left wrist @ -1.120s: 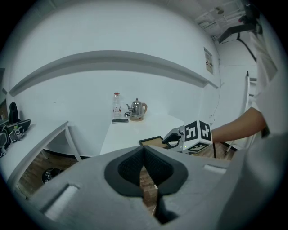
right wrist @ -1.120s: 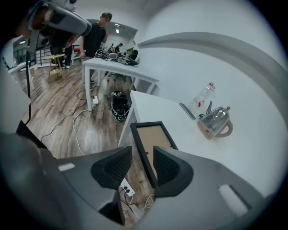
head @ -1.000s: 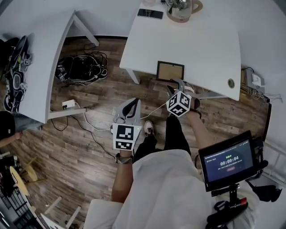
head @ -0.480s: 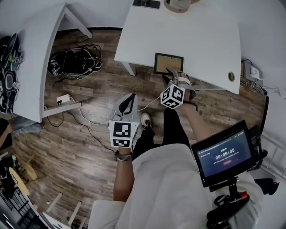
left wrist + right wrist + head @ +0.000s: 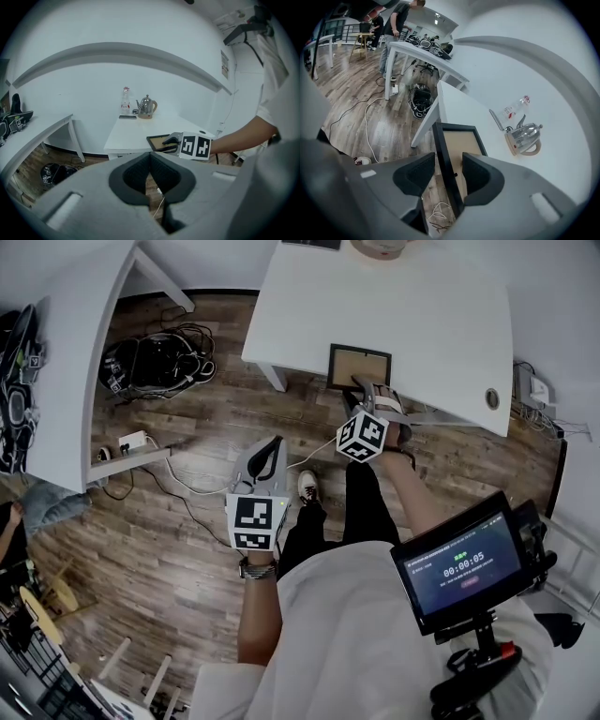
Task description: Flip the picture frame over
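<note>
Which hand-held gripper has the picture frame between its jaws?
The right hand-held gripper: its jaws, which have just been opening, straddle the near edge of the picture frame. The left hand-held gripper is shut and empty, over the floor.

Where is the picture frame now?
Head view: the picture frame lies at the table's near edge, its rim between the right gripper's fingers, which have just been opening.

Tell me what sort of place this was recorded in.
Probably an office or lab workroom: plain white tables, a tangle of cables and a power strip on the wood-look floor, and a kettle on one table.
</note>
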Tool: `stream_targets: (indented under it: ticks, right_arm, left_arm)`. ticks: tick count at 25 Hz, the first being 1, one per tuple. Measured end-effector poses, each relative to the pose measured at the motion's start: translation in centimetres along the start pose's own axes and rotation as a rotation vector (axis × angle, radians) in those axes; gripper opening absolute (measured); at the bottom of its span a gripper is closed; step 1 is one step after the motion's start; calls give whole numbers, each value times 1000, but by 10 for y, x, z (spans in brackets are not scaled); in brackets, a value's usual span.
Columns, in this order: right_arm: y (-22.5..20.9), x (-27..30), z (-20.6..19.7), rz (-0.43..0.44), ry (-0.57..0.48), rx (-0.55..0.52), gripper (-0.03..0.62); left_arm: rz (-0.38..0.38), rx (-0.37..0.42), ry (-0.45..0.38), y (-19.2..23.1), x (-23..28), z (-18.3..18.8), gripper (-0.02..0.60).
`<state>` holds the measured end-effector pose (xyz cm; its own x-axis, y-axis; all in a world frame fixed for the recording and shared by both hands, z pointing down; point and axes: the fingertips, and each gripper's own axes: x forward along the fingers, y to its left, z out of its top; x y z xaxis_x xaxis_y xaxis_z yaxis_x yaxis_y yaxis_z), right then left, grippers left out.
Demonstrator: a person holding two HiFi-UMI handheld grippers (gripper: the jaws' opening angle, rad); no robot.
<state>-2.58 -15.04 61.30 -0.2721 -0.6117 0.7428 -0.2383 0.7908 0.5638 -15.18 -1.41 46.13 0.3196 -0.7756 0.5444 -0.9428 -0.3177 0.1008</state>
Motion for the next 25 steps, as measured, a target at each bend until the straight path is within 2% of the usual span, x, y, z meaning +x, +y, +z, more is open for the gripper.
stream_targets:
  ticks: [6, 13, 25]
  right_arm:
    - [-6, -4, 3, -46, -3, -18, 153]
    - [-5, -9, 6, -63, -30, 10, 143]
    - [-24, -25, 19, -110, -141, 217, 123]
  left_arm:
    - [-13, -10, 9, -1, -4, -2, 3]
    - [-14, 5, 13, 0, -6, -4, 3]
    - [-34, 29, 20, -7, 3, -4, 3]
